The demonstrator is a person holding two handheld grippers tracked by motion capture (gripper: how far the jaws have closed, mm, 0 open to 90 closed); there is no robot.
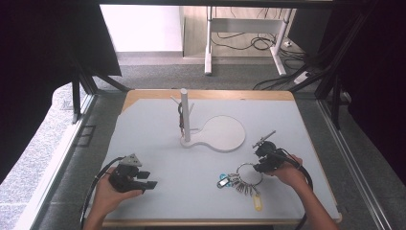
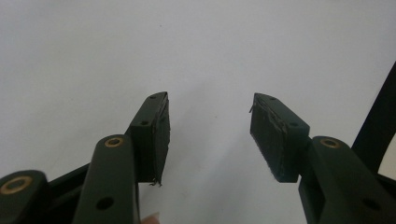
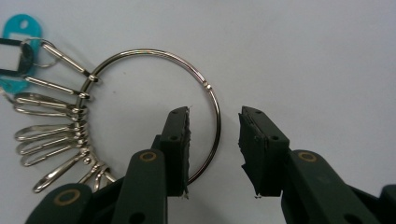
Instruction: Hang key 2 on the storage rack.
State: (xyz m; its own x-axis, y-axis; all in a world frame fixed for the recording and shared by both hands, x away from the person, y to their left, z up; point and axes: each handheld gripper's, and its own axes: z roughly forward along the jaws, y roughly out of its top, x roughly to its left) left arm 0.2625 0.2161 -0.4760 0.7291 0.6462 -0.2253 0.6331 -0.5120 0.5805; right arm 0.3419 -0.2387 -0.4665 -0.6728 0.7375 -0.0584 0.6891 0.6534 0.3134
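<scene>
Bare table left of stand

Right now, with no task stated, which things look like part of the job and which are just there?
Likely in the job:
- key ring, its wire between the open jaws of the right gripper
- clips and tags on that ring
- white peg stand, a guess

Just there:
- left gripper, open over bare table
- desk legs and cables behind
</scene>
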